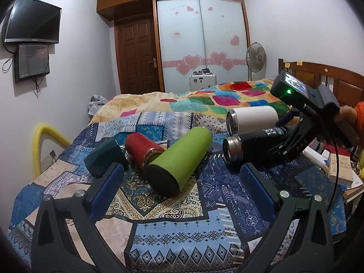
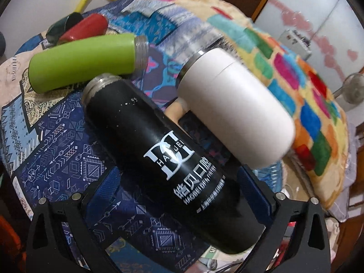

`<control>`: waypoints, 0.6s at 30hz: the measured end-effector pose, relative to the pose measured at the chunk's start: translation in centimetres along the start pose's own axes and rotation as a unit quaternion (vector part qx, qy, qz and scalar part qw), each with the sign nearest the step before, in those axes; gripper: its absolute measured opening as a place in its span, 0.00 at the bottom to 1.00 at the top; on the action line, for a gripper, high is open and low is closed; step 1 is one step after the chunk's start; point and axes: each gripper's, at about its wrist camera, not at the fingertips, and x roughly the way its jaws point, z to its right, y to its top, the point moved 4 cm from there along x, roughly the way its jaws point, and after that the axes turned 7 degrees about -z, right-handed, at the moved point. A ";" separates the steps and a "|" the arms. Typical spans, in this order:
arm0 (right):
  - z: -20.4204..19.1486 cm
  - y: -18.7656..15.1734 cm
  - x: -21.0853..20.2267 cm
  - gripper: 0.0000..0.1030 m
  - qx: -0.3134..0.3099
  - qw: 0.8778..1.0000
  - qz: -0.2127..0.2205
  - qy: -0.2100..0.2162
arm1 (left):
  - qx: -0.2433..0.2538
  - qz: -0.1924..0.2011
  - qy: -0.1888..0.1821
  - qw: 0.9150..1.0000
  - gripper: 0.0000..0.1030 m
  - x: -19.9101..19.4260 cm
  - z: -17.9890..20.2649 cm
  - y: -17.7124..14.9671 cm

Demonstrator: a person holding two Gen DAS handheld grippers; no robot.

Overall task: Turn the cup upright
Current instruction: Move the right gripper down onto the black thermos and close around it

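Your right claw [image 2: 179, 188] stood with its jaws spread wide around the black cup [image 2: 163, 154], which lay on its side between the blue pads [image 2: 107, 186]; whether either pad actually touched it could not be told. The cup's steel threaded mouth pointed away from you, its base toward the claw's throat. Just beside it lay the white cup [image 2: 234, 111], also on its side and blurred in the right wrist view. Farther off on the patterned bedspread [image 2: 56, 136] lay the green cup [image 2: 84, 59], then the red cup [image 2: 86, 28] and a dark green one [image 2: 61, 26].

Your left claw [image 1: 182, 182] was open and holding nothing, low over the bedspread, with the green cup's dark base [image 1: 162, 178] just beyond its pads. Only that left wrist view showed your right hand [image 1: 348, 122] on its handle, and the wardrobe [image 1: 202, 41] and fan [image 1: 256, 56] behind the bed.
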 end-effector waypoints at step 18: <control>-4.7 -0.8 1.0 0.65 -0.022 0.997 -0.043 0.057 | -0.020 -0.013 -0.004 1.000 1.00 0.6 -1.4 -0.8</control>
